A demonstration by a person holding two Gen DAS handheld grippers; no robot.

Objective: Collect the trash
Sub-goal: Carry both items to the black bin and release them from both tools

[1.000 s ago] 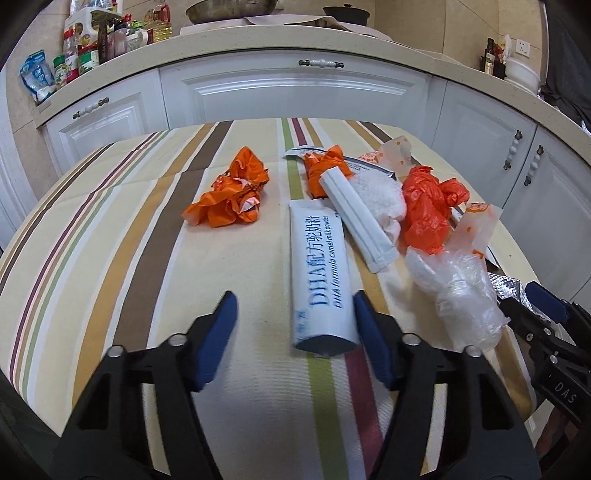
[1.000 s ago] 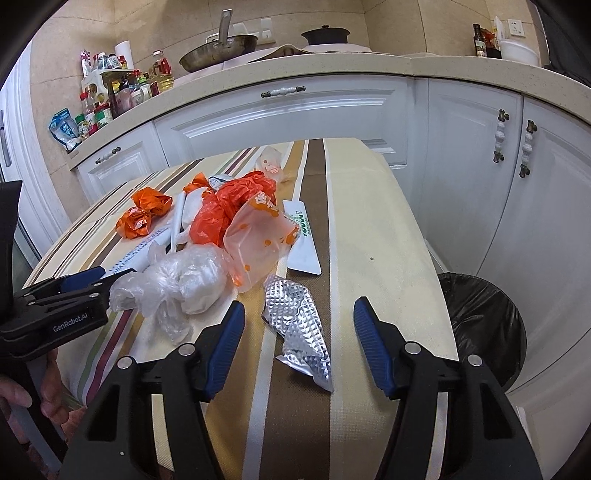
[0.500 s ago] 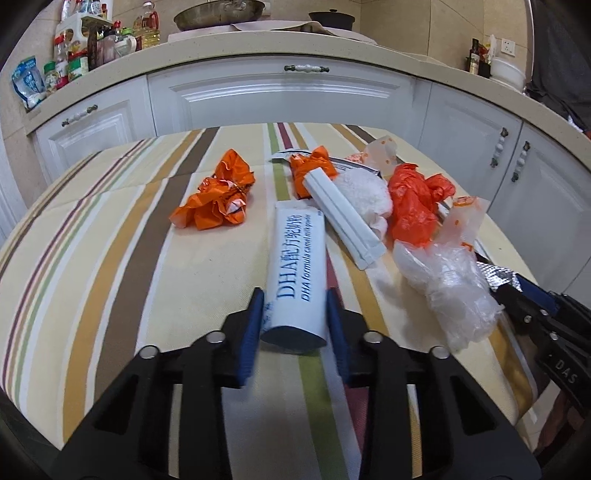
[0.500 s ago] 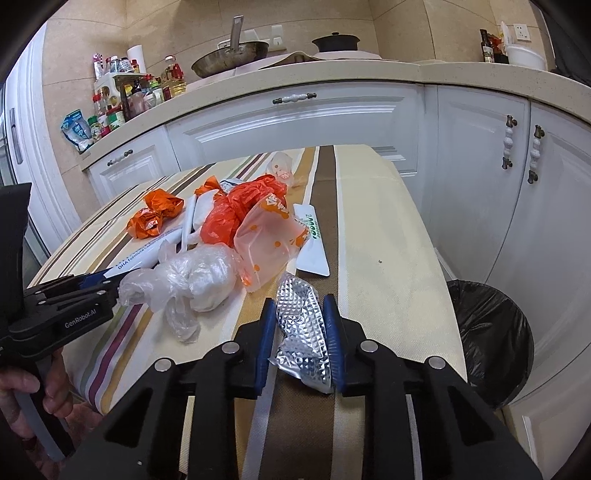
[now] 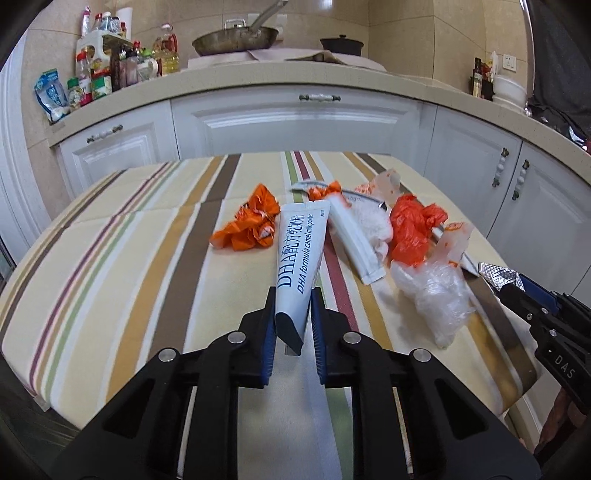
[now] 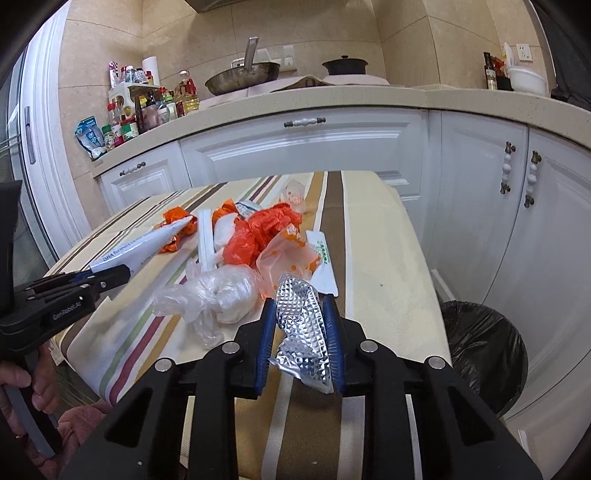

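Pinching the white milk-powder sachet (image 5: pixel 300 254) by its near end, my left gripper (image 5: pixel 292 325) held it tilted above the striped tablecloth (image 5: pixel 140 251). My right gripper (image 6: pixel 300 332) clamped the crinkled foil wrapper (image 6: pixel 301 325), raised just off the table edge, beside the black-lined trash bin (image 6: pixel 480 350).

White cabinets (image 6: pixel 303 147), beige tiled wall (image 6: pixel 332 33)

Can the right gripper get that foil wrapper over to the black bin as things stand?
Probably yes. The right gripper is shut on the foil wrapper, and the black-lined bin stands open on the floor just past the table's right edge, with nothing visible between them.
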